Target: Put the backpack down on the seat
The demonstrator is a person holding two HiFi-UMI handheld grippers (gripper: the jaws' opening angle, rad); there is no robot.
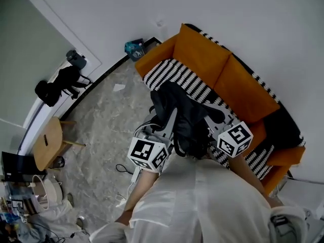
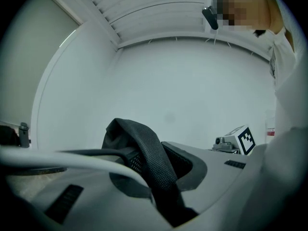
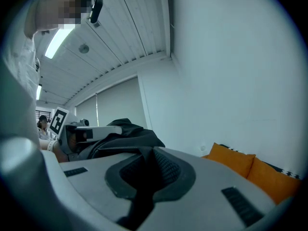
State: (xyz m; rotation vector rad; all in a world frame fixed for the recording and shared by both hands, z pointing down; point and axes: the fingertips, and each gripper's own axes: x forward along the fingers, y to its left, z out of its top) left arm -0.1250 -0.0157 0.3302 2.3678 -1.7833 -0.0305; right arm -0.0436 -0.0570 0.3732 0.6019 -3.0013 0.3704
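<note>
As claws [image 2: 161,179] [image 3: 144,179] clamp, backpack [image 1: 183,116] hangs between.

Ahead of the left gripper [image 2: 155,165] and right gripper [image 3: 147,174], the striped seat [image 1: 177,77] lies bare beyond the hanging backpack [image 1: 179,118]. Orange back cushions [image 1: 223,67] and the wall [image 1: 253,24] close it off behind. Left of the left gripper: open floor [image 1: 106,120], a cable [image 1: 124,168] below, and a wooden stool [image 1: 48,143] well apart.

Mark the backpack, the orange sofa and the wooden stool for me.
backpack [image 1: 190,116]: head view, on the middle of its dark body.
orange sofa [image 1: 202,54]: head view, on its left back cushion.
wooden stool [image 1: 49,148]: head view, on its round seat top.
</note>
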